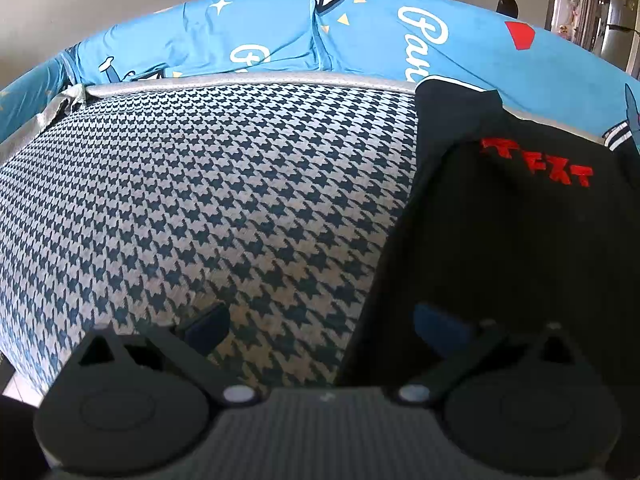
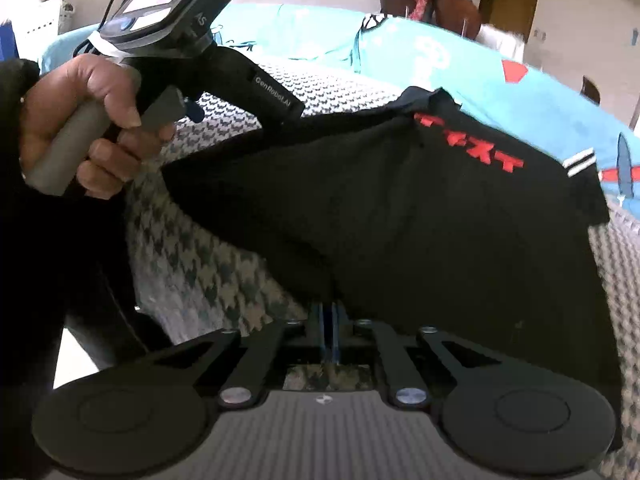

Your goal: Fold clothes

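A black garment [image 1: 500, 240] with red lettering [image 1: 536, 162] lies on the houndstooth cover [image 1: 200, 200], to the right in the left wrist view. My left gripper [image 1: 324, 328] is open. Its left finger [image 1: 208, 326] is over the cover and its right finger [image 1: 440, 330] is over the garment, so the garment's left edge runs between them. In the right wrist view my right gripper [image 2: 328, 314] is shut on the near edge of the black garment [image 2: 420, 220], which rises slightly from the cover [image 2: 208, 264]. A white-striped cuff [image 2: 580, 164] shows at the far right.
A blue printed sheet [image 1: 280, 40] covers the raised back behind the houndstooth surface. A hand [image 2: 80, 112] grips the left tool's grey handle at upper left in the right wrist view. Chairs and a doorway [image 2: 508, 0] stand beyond.
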{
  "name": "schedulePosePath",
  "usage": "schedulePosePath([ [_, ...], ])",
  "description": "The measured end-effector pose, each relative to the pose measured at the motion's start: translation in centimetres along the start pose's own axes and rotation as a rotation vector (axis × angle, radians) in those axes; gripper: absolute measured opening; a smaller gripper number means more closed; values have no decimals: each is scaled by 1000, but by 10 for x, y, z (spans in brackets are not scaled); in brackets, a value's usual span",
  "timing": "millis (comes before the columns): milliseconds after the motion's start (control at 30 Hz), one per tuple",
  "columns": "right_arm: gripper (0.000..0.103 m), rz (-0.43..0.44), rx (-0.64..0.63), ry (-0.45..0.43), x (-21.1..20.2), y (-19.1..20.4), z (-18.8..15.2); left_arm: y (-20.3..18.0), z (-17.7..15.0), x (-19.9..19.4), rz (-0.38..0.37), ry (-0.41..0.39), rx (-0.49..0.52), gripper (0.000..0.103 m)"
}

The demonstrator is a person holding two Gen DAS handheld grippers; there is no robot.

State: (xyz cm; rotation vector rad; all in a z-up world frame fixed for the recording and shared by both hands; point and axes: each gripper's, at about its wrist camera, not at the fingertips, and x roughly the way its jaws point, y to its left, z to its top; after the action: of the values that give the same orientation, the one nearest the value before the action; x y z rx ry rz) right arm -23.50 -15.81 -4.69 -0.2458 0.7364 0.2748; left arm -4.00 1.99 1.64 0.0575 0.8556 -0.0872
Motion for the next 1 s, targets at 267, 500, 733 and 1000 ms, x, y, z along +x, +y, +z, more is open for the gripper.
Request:
schedulePosePath([
  [267, 7, 76, 116, -68, -23, -12, 6, 0, -1, 0, 3, 1, 3, 103],
  [500, 10, 59, 166, -112, -25, -19, 20, 1, -1, 0, 4, 4, -3, 103],
  [733, 18, -7, 168, -78, 10, -19, 29, 1, -2, 0, 4, 5, 0, 103],
  [1000, 49, 34, 189, -25, 35, -26, 30, 1, -2, 3, -9, 18, -5, 103],
])
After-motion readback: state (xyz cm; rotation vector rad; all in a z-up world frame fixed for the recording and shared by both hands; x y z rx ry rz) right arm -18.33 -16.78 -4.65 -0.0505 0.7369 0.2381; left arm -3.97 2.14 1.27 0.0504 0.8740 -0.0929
